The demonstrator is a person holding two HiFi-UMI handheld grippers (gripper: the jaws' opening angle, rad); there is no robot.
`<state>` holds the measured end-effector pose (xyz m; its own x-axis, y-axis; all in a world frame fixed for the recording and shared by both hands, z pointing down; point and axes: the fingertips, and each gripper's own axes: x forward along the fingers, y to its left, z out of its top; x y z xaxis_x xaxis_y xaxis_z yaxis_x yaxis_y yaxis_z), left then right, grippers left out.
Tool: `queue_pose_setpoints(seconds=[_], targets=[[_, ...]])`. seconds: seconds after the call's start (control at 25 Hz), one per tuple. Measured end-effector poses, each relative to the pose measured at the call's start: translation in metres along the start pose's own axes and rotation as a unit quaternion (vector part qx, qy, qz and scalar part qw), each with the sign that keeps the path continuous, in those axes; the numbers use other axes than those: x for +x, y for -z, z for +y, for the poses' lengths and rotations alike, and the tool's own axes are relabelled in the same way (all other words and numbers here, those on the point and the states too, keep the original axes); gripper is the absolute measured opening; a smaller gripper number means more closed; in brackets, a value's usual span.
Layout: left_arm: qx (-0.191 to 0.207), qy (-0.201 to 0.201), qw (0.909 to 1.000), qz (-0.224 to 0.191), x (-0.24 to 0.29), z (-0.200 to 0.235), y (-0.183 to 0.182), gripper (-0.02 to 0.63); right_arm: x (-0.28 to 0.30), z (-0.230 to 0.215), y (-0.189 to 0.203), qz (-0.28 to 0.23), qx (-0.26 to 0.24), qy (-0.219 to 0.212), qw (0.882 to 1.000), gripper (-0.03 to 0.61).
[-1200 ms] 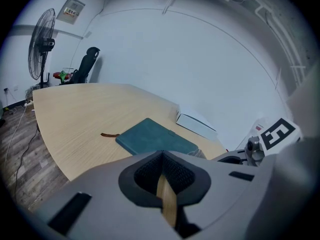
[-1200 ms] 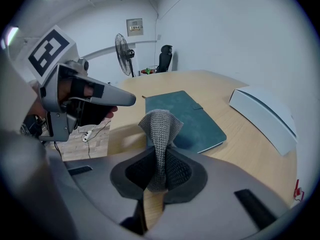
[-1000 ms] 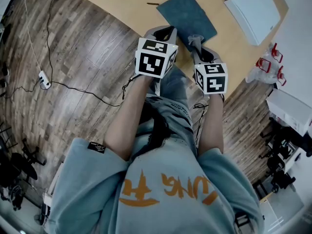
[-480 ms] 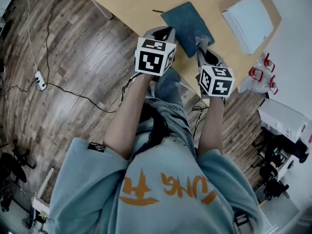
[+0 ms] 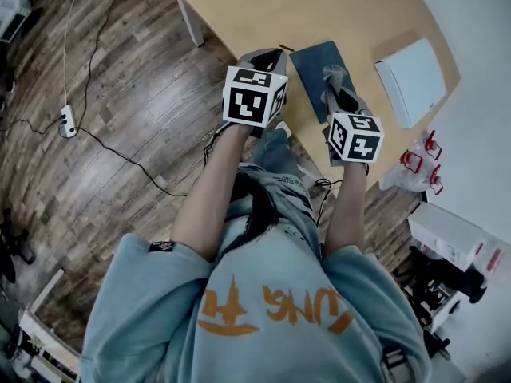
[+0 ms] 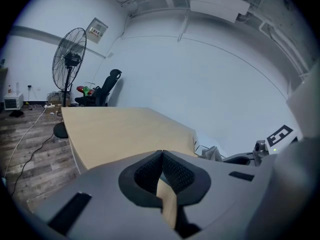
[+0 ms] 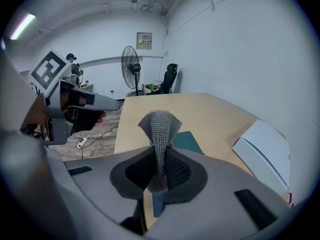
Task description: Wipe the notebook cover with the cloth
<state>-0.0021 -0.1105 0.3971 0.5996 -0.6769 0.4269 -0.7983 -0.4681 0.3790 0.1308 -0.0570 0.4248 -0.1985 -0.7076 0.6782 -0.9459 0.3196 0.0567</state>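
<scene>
Head view: both forearms (image 5: 209,188) extended forward; right tongs (image 5: 334,84) pinch cloth (image 7: 159,126) near notebook (image 5: 311,69), left tongs (image 5: 267,57) pressed together, empty.

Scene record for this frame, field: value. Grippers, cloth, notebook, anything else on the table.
left gripper: jaws together, nothing between them; at the table's near edge, left of the notebook
right gripper: jaws shut on the cloth
cloth: grey knit, sticks up out of the jaws
notebook: dark teal, closed, flat on the table
cloth to notebook: by its near right edge; no contact visible
other: white flat item right of the notebook
wiping: apparently not started
</scene>
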Motion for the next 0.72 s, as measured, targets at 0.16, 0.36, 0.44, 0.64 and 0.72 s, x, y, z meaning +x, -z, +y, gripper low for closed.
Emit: queue_pose_setpoints(seconds=[0.16, 0.36, 0.44, 0.64, 0.72], targets=[[-0.009, -0.004, 0.9998, -0.016, -0.006, 0.01, -0.015, 0.017, 0.007, 0.006, -0.021, -0.004, -0.02, -0.005, 1.0, 0.029], [-0.02, -0.016, 0.9994, -0.025, -0.002, 0.024, -0.026, 0.017, 0.022, 0.008, -0.041, -0.004, -0.042, -0.017, 0.999, 0.029], [-0.023, -0.022, 0.9992, -0.025, 0.005, 0.028, -0.029, 0.017, 0.03, 0.002, -0.047, -0.003, -0.043, -0.022, 0.999, 0.029], [-0.034, -0.036, 0.9987, -0.014, 0.029, 0.038, -0.031, 0.017, 0.055, -0.006, -0.058, 0.002, -0.05, -0.041, 0.998, 0.029], [-0.047, -0.041, 0.998, -0.01, 0.039, 0.041, -0.03, 0.017, 0.063, -0.011, -0.061, 0.008, -0.055, -0.05, 0.997, 0.029]])
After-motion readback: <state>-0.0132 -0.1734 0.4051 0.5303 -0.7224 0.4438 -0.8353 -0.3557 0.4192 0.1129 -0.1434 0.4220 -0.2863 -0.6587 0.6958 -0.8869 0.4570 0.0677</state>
